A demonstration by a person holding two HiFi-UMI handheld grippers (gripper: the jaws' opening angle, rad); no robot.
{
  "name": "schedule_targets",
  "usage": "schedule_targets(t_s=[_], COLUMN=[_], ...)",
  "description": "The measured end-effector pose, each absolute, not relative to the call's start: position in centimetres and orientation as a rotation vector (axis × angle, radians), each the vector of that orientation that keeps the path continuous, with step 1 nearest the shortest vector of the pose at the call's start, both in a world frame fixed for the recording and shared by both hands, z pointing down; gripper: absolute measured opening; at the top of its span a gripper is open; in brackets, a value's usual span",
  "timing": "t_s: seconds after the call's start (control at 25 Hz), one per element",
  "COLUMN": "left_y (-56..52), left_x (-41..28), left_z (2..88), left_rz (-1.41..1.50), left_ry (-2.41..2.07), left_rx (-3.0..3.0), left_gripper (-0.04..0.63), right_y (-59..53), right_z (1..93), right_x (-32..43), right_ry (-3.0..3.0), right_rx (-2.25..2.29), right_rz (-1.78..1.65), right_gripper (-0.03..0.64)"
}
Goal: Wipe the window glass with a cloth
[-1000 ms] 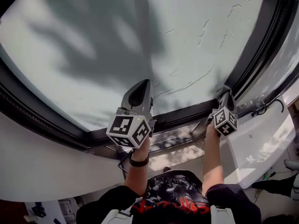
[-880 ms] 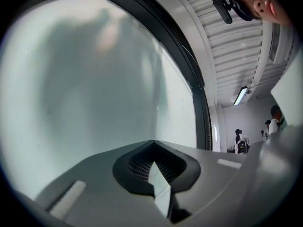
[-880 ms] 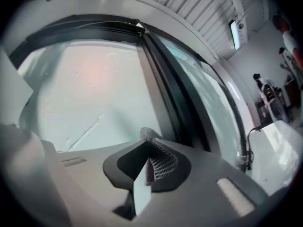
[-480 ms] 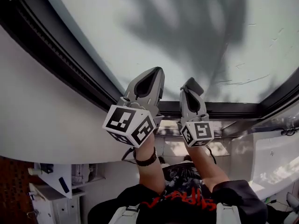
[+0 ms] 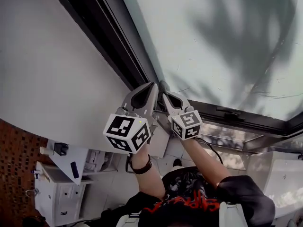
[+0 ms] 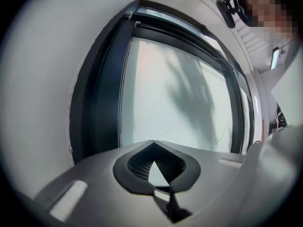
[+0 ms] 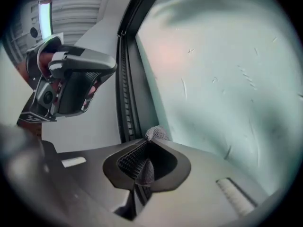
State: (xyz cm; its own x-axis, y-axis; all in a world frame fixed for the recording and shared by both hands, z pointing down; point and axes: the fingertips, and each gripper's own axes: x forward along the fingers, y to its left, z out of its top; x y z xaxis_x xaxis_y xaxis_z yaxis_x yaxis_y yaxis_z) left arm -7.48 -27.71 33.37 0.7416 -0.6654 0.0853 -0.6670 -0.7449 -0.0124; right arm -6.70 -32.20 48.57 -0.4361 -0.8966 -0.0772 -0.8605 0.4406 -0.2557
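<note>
The window glass (image 5: pixel 213 46) is pale and frosted-looking, with faint streaks and a tree shadow, set in a dark frame (image 5: pixel 113 46). My right gripper (image 5: pixel 164 86) is shut on a small grey cloth (image 7: pixel 156 133), whose tuft pokes out past the tips against the glass (image 7: pixel 222 65) beside the frame's left upright (image 7: pixel 129 93). My left gripper (image 5: pixel 151 85) is shut with nothing in it, close beside the right one and pointing at the frame's lower left corner. In the left gripper view its tips (image 6: pixel 152 142) meet in front of the glass (image 6: pixel 175 103). The left gripper (image 7: pixel 71 86) also shows in the right gripper view.
A white wall (image 5: pixel 47 70) runs left of the frame. Below it stand a white cabinet (image 5: pixel 57 183) and a brown tiled surface (image 5: pixel 14 164). A white ledge (image 5: pixel 279 174) lies at the lower right, under the window's bottom rail (image 5: pixel 246 119).
Both grippers have travelled left along the bottom of the glass to the left frame. The right gripper with the cloth closed up to the left one.
</note>
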Motion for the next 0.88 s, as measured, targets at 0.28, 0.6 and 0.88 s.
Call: schedule_targets(t_s=[0.28, 0.6, 0.88], left_y=[-28.5, -24.4, -18.3], left_x=[-0.9, 13.8, 22.9], left_z=[36.1, 34.8, 32.3], left_rz=[0.124, -0.015, -0.132], left_ry=[-0.889, -0.695, -0.476], left_rx=[2.910, 3.028, 3.100], left_gripper=[0.017, 0.017, 0.017], right_y=[-28.5, -15.7, -0.4], right_z=[51.1, 50.9, 51.3], right_x=[8.5, 30.9, 48.8], right_ry=[2.205, 1.621, 1.079], right_rx=[-1.919, -2.384, -2.676], right_rz=[-0.255, -0.131, -0.214], right_gripper=[0.018, 0.018, 0.018])
